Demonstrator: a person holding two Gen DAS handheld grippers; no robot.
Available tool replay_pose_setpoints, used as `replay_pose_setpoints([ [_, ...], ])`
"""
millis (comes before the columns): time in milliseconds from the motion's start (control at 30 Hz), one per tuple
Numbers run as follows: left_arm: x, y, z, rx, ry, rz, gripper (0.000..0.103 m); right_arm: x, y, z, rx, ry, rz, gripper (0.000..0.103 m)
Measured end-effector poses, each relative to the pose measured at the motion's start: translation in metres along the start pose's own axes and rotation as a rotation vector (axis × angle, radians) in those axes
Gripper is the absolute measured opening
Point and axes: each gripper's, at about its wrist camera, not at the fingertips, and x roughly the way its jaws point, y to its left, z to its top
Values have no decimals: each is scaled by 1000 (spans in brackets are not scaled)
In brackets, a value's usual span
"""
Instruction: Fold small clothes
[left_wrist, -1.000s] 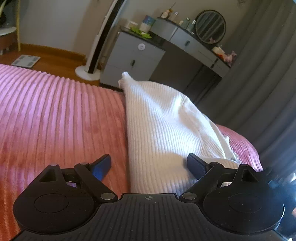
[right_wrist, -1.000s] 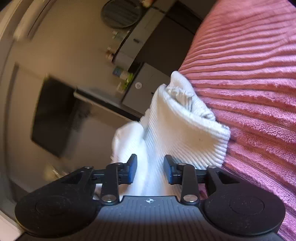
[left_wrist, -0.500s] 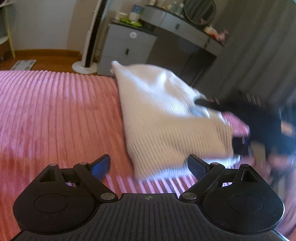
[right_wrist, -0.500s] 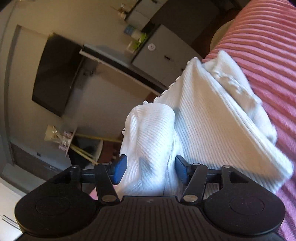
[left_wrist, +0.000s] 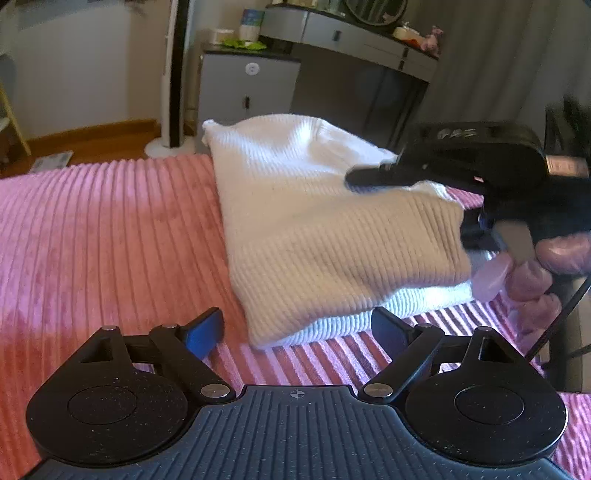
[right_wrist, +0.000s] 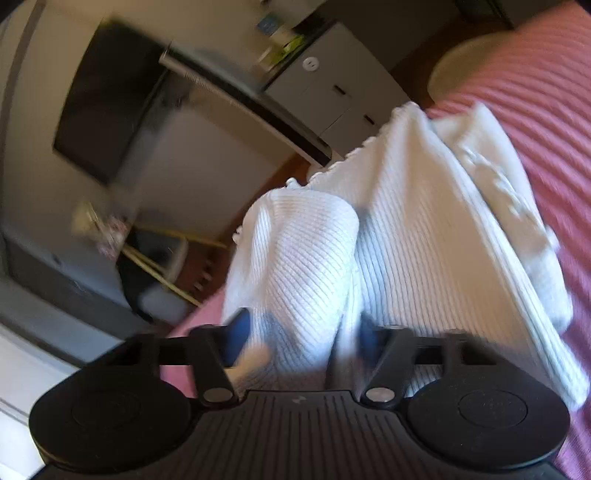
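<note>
A white ribbed knit garment (left_wrist: 325, 225) lies folded on the pink ribbed bedspread (left_wrist: 103, 236). My left gripper (left_wrist: 295, 332) is open and empty, just in front of the garment's near edge. My right gripper (right_wrist: 299, 332) has its jaws wide apart with a fold of the white garment (right_wrist: 424, 229) lying loose between them. The right gripper also shows in the left wrist view (left_wrist: 461, 162), at the garment's far right edge, held by a hand.
A grey cabinet (left_wrist: 247, 85) and a grey dressing table with a round mirror (left_wrist: 354, 29) stand past the bed's far edge. A white fan stand (left_wrist: 170, 144) is on the wood floor. Grey curtains hang at the right.
My right gripper has opened from a narrow grip on the garment's fold and the fold has come down onto the garment. My left gripper has drawn back from the garment's near edge.
</note>
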Motion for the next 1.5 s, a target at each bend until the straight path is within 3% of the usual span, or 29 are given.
replay_pose_setpoints([
  [100,3,-4,2,-6,1,17,91,-6,27,0,-180,-23,-73,26],
  [167,4,-3,4,-31,-3,25,91,-17,44,0,-281,-86,-100,24],
  [367,6,4,12,-118,2,42,89,-47,67,7,-451,-262,-181,24],
  [567,9,7,14,-138,17,24,88,-59,31,9,-448,-302,-300,22],
  [667,9,3,11,-111,22,26,88,-49,-1,6,-377,-231,-352,22],
  [700,9,2,10,-104,25,26,88,-43,-10,5,-340,-198,-345,22],
  [767,8,4,11,-100,26,14,88,-55,-24,-1,-258,-222,-286,25],
  [933,7,9,13,-124,31,-7,88,-91,-43,-24,-76,-236,-134,51],
  [1033,7,3,12,-116,33,4,88,-109,-54,-49,15,-251,-73,56],
  [1200,9,-6,11,-107,42,5,88,-112,-81,-79,230,-259,78,57],
  [1333,9,-12,10,-96,47,10,88,-91,-86,-81,374,-258,180,56],
  [1467,11,-12,10,-96,44,14,88,-76,-84,-71,435,-289,208,56],
  [1500,13,-12,10,-101,42,16,88,-72,-83,-69,451,-287,206,49],
])
